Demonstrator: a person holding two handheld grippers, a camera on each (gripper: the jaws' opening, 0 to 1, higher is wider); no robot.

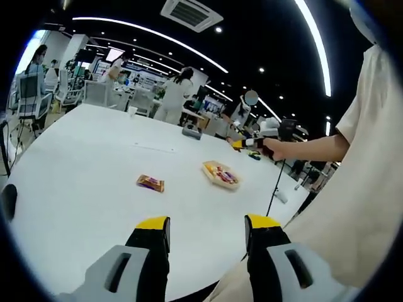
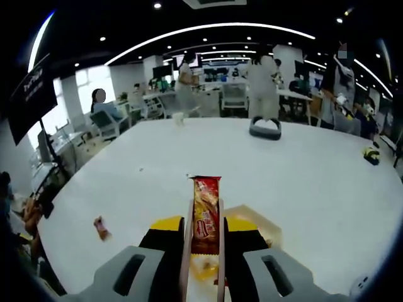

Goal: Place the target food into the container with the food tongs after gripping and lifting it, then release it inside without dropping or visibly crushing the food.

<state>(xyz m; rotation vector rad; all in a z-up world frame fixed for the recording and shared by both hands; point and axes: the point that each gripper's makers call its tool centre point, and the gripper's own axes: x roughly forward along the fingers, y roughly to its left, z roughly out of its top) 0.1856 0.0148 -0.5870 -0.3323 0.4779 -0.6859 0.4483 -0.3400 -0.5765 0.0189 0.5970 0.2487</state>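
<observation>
Right tool clamps tongs gripping one red snack packet, long axis pointing away, above the container. Left tool gapes empty over white surface; second packet lies there.

Left gripper: jaws spread wide, nothing between them, yellow tips pointing forward. Right gripper: jaws drawn in close, clamped on the tongs (thin pair of arms running up between the jaws). In the left gripper view the person's right hand shows at the end of an outstretched forearm, gripping the right gripper's handle.
</observation>
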